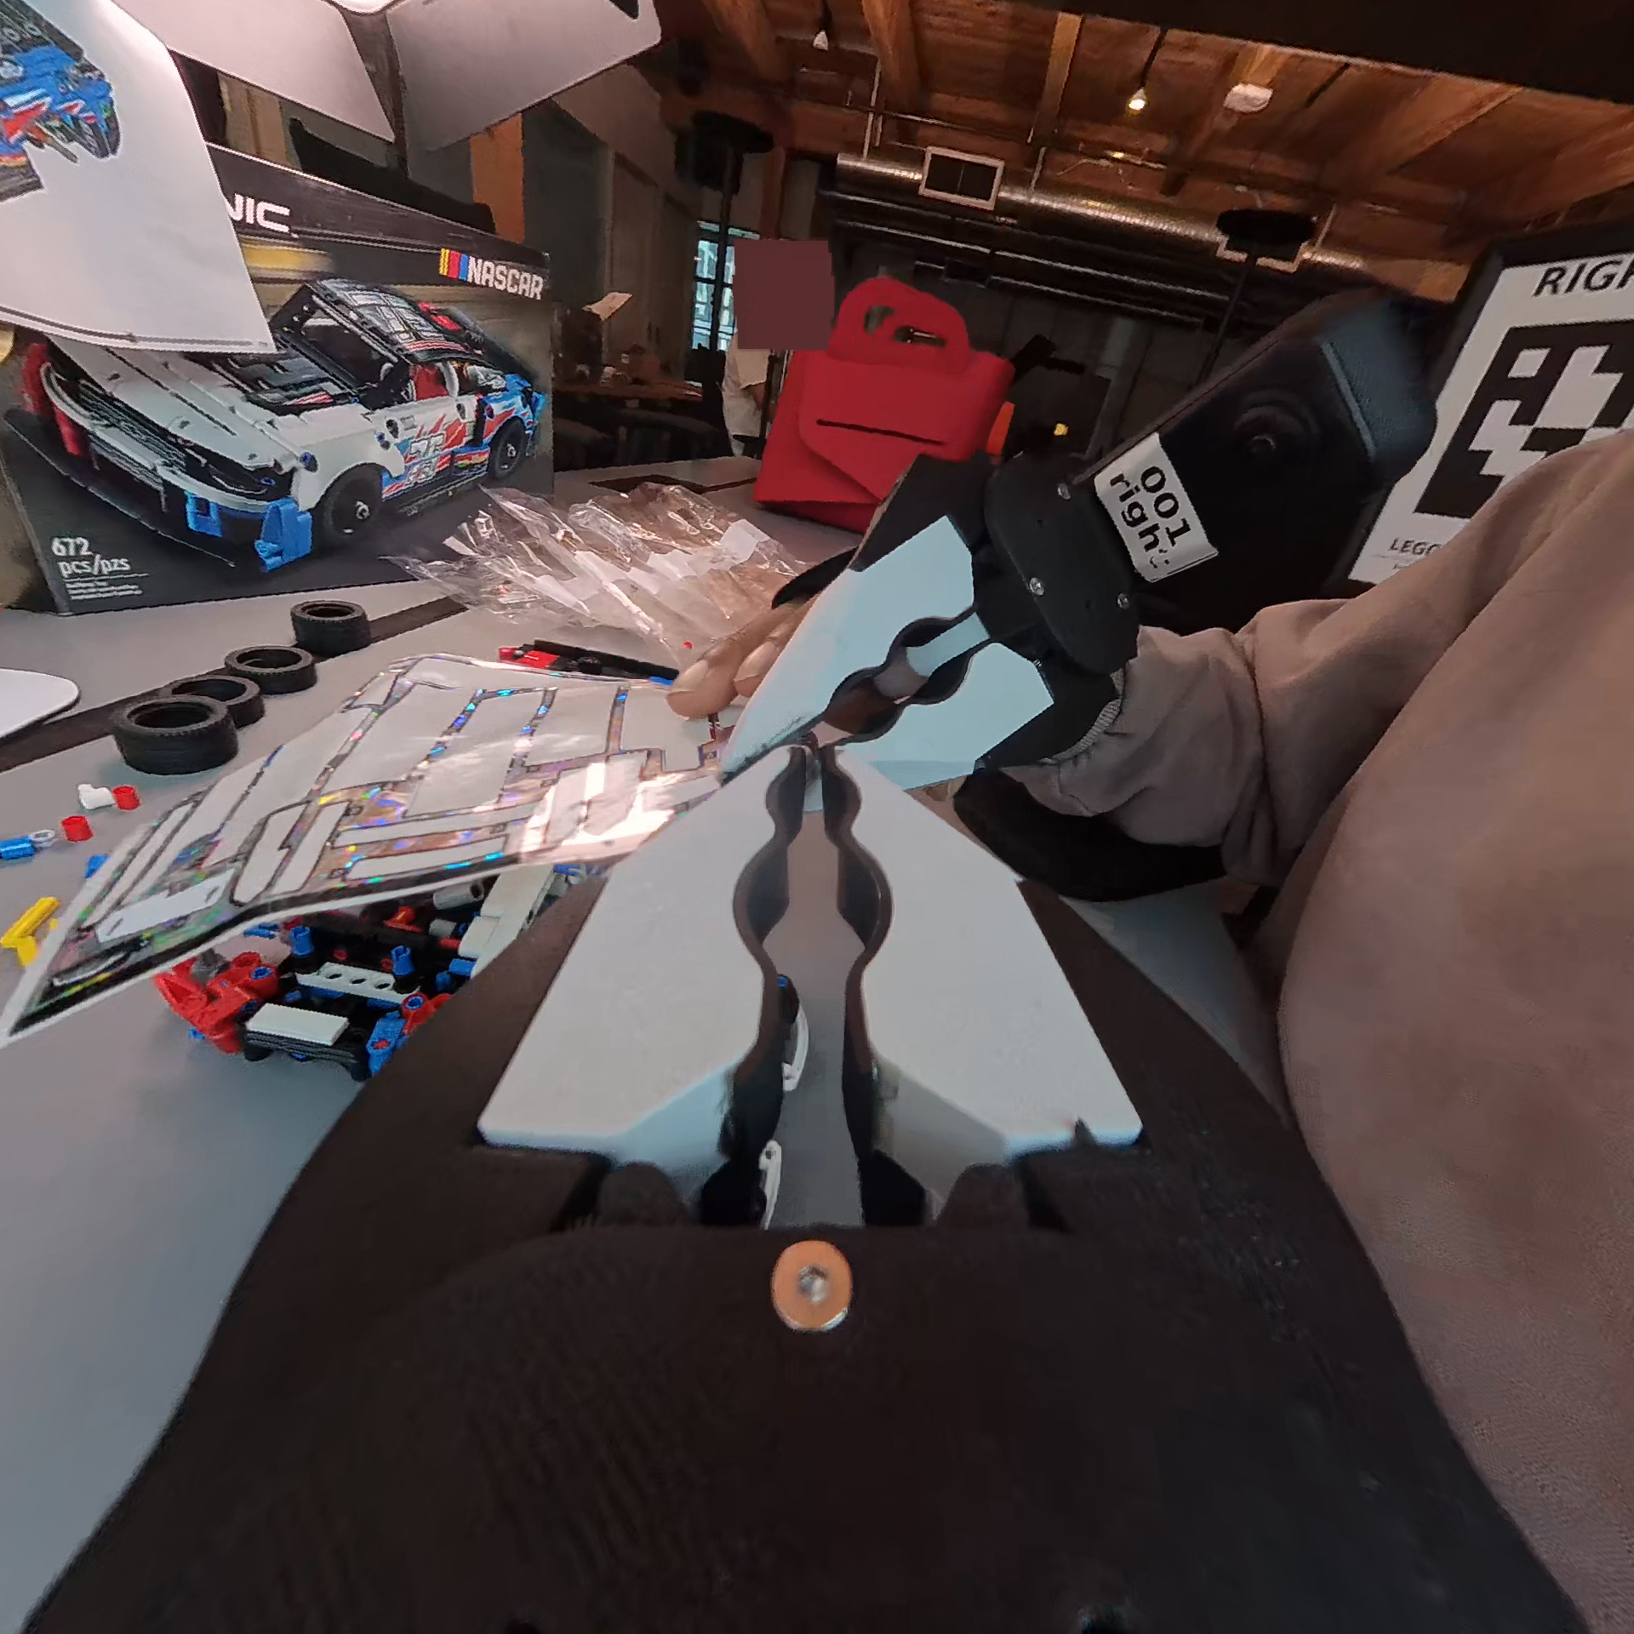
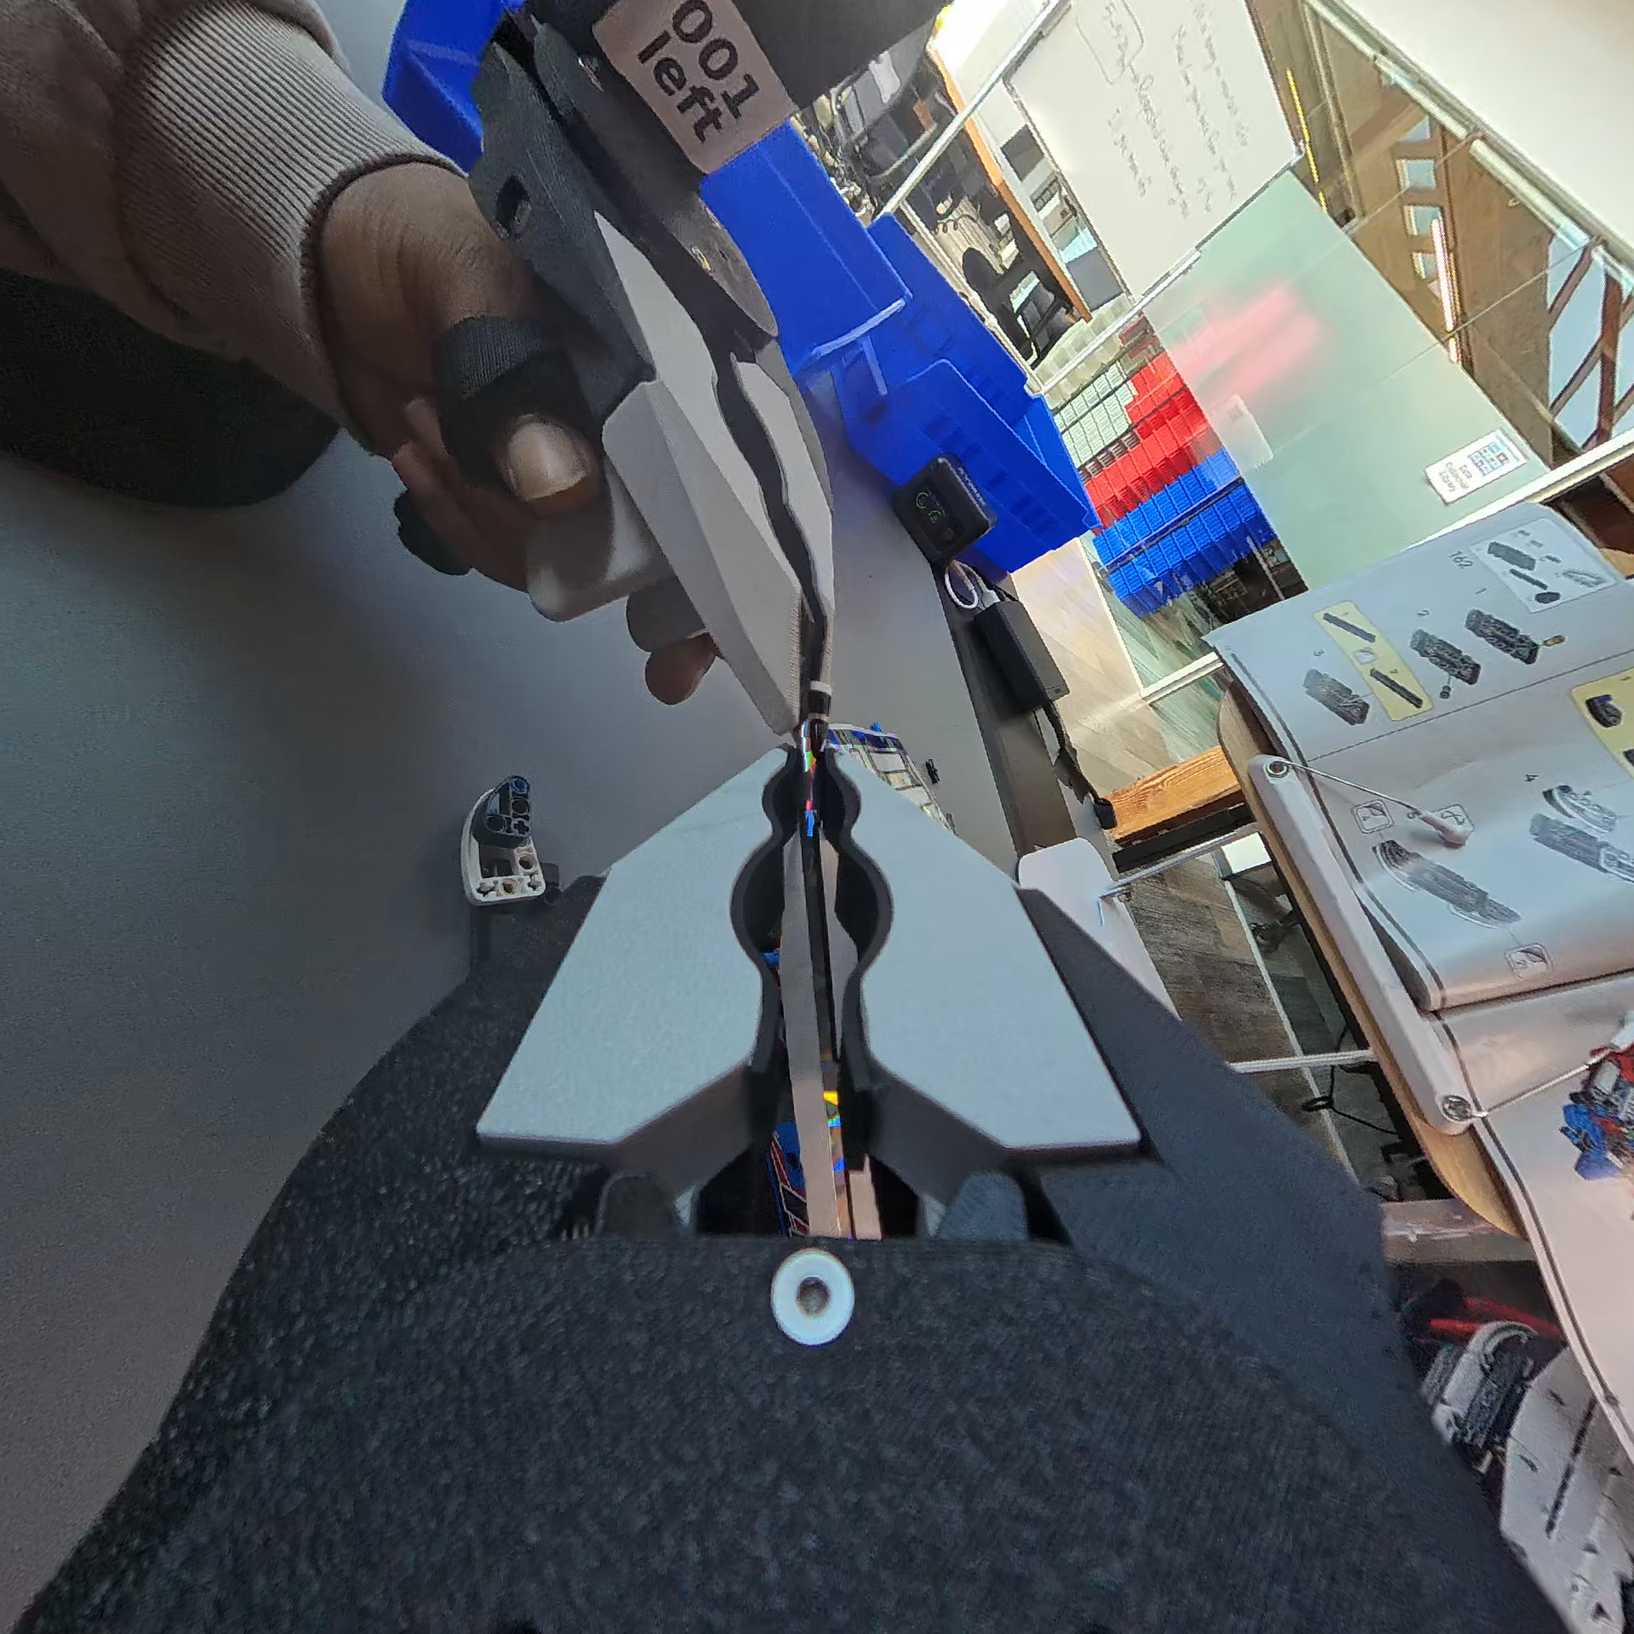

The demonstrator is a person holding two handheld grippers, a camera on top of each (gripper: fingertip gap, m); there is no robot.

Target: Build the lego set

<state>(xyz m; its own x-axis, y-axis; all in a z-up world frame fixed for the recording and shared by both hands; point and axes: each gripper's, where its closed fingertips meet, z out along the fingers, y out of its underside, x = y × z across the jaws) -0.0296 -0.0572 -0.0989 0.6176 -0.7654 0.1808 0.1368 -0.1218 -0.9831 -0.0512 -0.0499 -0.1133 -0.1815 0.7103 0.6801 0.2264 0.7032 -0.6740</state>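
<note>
A holographic sticker sheet point(image 1: 398, 796) hangs in the air over the partly built Lego car chassis point(image 1: 336, 981). My right gripper point(image 2: 806, 769) is shut on the sheet's right corner; in the right wrist view the sheet point(image 2: 809, 1017) runs edge-on between its fingers. In the left wrist view the right gripper point(image 1: 752, 752) comes in from the right. My left gripper point(image 1: 809, 759) is shut, tip to tip with the right one. In the right wrist view the left gripper point(image 2: 813, 707) pinches a small white sticker point(image 2: 820, 690) at the sheet's edge.
Several black tyres point(image 1: 177, 729) and loose small pieces point(image 1: 80, 827) lie left of the chassis. The set's box point(image 1: 265, 424), empty plastic bags point(image 1: 601, 557) and a red bag point(image 1: 884, 416) stand behind. A white curved panel piece point(image 2: 506, 844), the open instruction booklet point(image 2: 1432, 752) and blue bins point(image 2: 884, 309) are nearby.
</note>
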